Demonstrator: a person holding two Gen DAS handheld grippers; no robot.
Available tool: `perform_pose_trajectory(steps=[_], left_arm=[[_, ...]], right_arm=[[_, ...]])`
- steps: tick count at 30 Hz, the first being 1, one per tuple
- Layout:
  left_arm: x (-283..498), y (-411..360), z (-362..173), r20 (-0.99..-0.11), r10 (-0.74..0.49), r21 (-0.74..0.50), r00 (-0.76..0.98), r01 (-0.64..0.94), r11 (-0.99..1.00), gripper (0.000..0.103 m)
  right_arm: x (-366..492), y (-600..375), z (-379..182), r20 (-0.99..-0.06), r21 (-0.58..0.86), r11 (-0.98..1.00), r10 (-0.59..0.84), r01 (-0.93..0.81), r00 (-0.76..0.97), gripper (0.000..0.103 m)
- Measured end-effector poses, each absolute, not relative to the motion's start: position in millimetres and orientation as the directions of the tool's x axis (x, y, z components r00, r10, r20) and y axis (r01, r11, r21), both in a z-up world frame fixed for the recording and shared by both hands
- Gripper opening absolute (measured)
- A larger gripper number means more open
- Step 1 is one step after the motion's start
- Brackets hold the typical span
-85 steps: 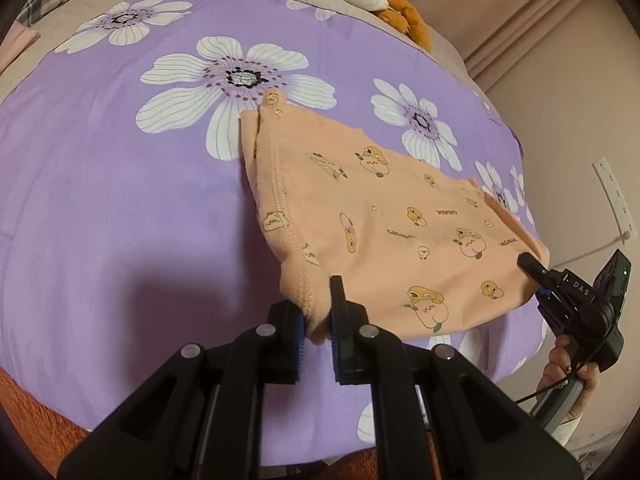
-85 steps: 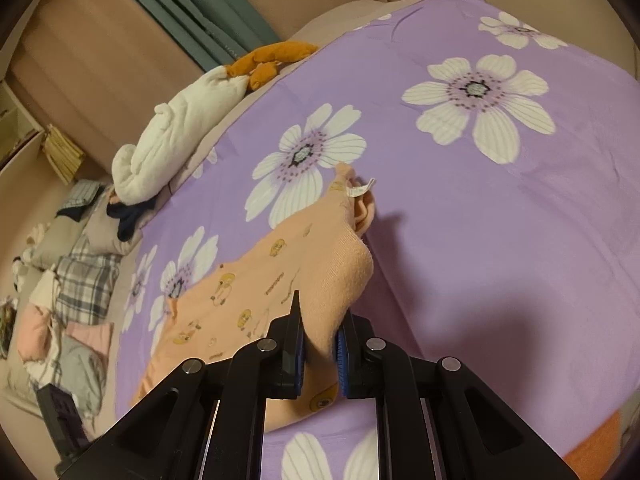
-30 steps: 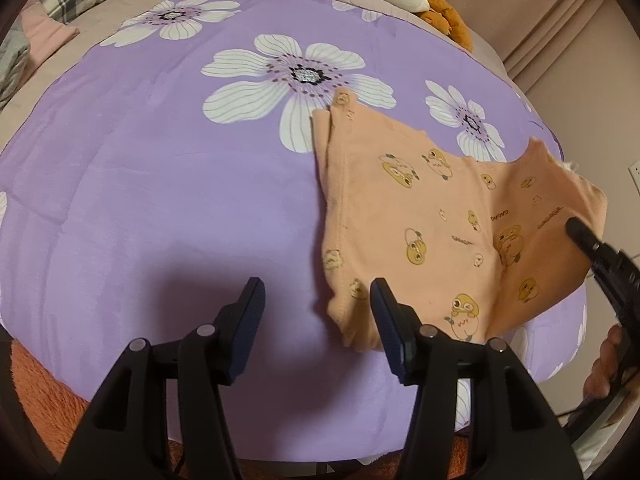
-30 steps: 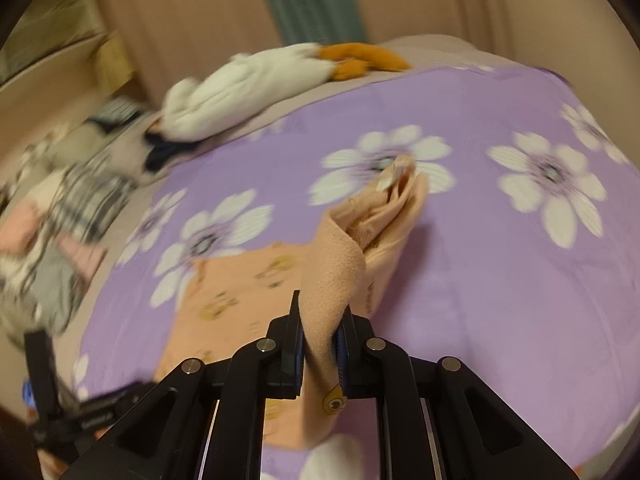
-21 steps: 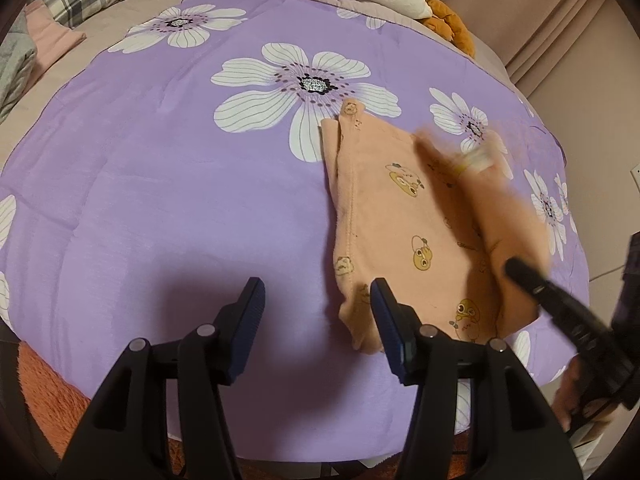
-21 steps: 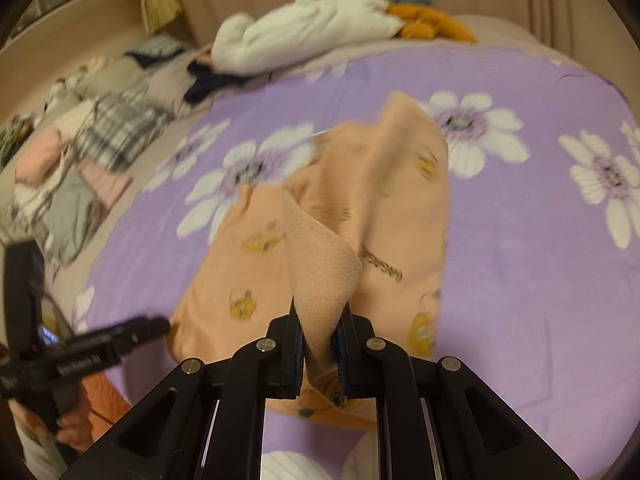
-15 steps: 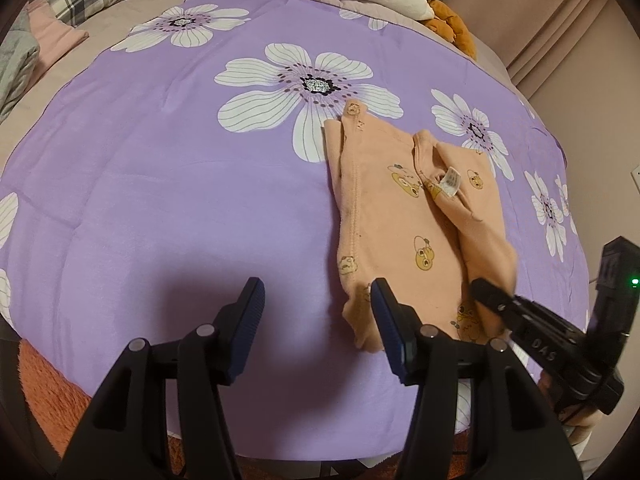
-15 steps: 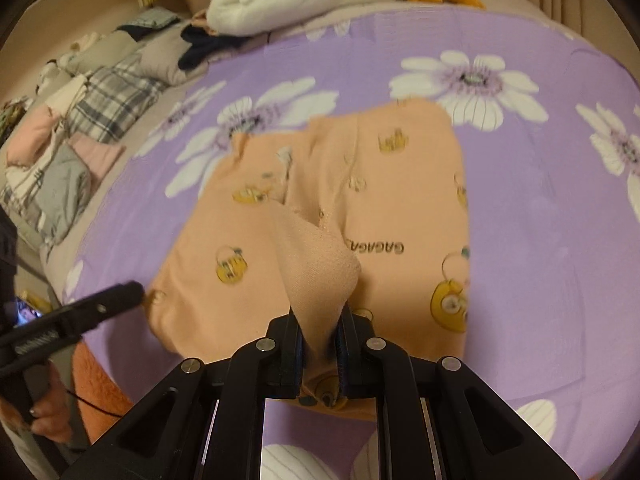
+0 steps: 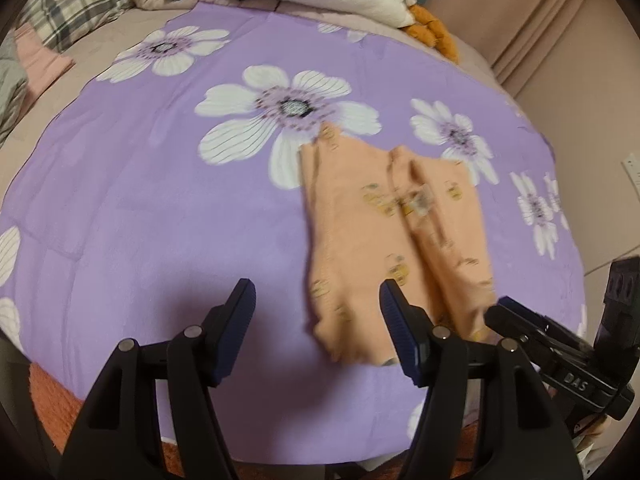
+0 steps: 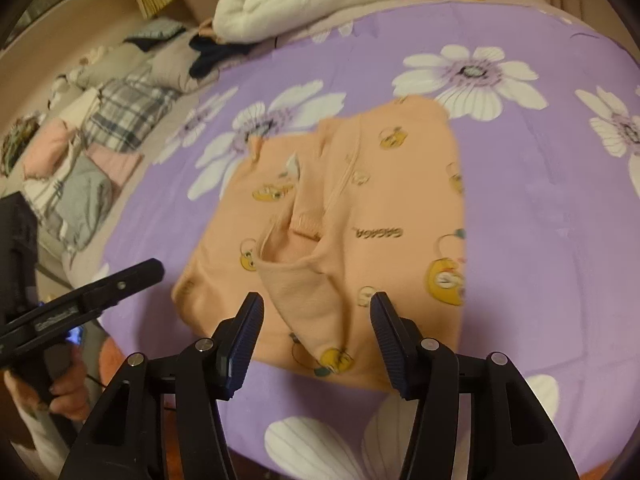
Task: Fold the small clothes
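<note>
A bed [image 9: 120, 208] covered with a purple flowered sheet [image 10: 540, 220] is filling both views, and a small peach garment [image 9: 360, 240] printed with yellow cartoon figures is lying flat on it, folded lengthwise, toward the near edge. In the right wrist view the garment [image 10: 360, 208] is sitting just ahead of the right tongs [image 10: 316, 332], whose jaws have just been opening; a loose flap is lying between the spread pads without either pad pressing on it. The left tongs [image 9: 316, 320] are hanging released too, jaws having just widened, over the garment's near left corner, one pad over bare sheet. Both tools are pointing steeply downward. A hand [image 10: 60, 392] is gripping the left tool's handle. Wide bare sheet is stretching left of the garment; a pile of clothes [image 10: 100, 140] is sitting well apart beyond the sheet's far edge.
</note>
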State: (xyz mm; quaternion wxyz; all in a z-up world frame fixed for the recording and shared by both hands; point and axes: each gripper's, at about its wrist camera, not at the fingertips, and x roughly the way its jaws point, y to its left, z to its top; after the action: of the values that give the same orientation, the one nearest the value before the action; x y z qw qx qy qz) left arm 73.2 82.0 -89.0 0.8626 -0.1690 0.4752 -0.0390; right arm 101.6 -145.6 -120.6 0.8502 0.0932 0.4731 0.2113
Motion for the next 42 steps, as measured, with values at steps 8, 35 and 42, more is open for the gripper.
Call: perform_pose_trajectory(steps=[8,35,42], left_arm=[[112,43,-82,-0.743,-0.441,-0.465,0.504,0.086,0.881,0.071],[166,11,-87,-0.758,-0.483,-0.425,0.439,0.231,0.875,0.013],[163,49,-104,-0.794,-0.413,-0.374,0.446,0.178,0.910,0.014]], right_arm=[[87,-205,-108,-0.738,0.341,0.936,0.324,-0.088,0.592,0.076],[92,-220,-128,-0.781,0.307,0.951,0.238,0.023,0.577,0.076],[97,-200,-129,-0.785,0.304,0.952,0.265,-0.025,0.560,0.076]])
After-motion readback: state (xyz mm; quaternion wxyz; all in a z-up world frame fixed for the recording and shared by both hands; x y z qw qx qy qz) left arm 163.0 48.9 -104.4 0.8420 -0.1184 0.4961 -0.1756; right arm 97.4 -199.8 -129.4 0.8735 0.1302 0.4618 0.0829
